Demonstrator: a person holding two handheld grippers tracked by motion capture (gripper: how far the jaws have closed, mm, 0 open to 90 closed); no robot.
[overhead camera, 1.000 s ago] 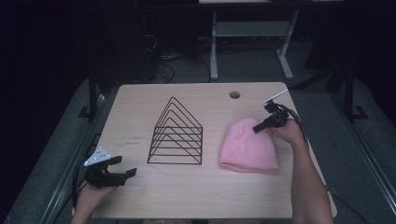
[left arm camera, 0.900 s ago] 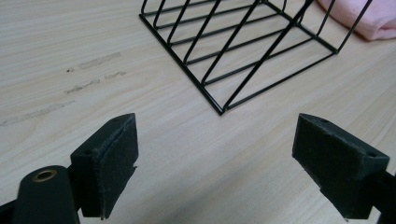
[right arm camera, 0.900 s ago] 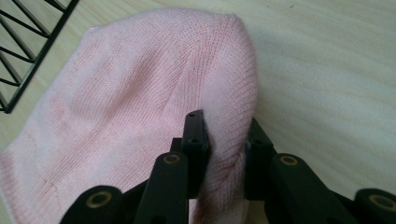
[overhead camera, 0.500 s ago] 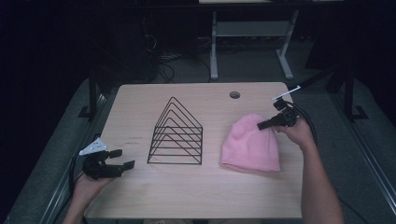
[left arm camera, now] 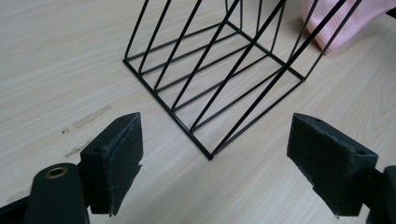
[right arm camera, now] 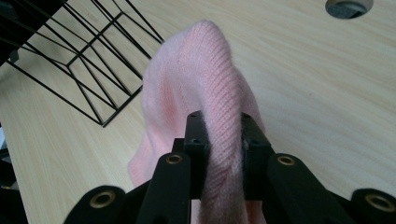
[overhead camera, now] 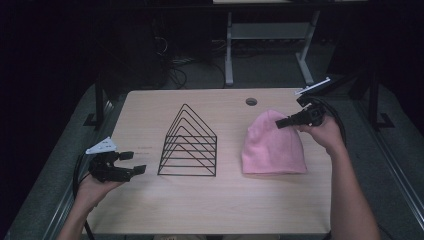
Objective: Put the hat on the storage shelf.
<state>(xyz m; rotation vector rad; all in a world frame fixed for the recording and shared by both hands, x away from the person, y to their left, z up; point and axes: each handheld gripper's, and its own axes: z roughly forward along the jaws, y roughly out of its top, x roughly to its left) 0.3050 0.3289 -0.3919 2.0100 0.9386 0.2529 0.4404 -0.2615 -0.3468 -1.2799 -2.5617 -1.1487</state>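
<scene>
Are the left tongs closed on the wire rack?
No: in the left gripper view the left tongs stand wide open, jaws apart above the bare table, short of the wire rack's corner.

- A lab or test room, dim around a lit wooden bench (overhead camera: 210, 210) with a cable hole (overhead camera: 251, 102).
- At twelve o'clock, cables (overhead camera: 172, 75) on grey floor beside a white desk frame (overhead camera: 230, 50).

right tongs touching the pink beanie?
Touching. In the right gripper view the right tongs are shut on a fold of the pink beanie, knit pinched between both jaws.
</scene>
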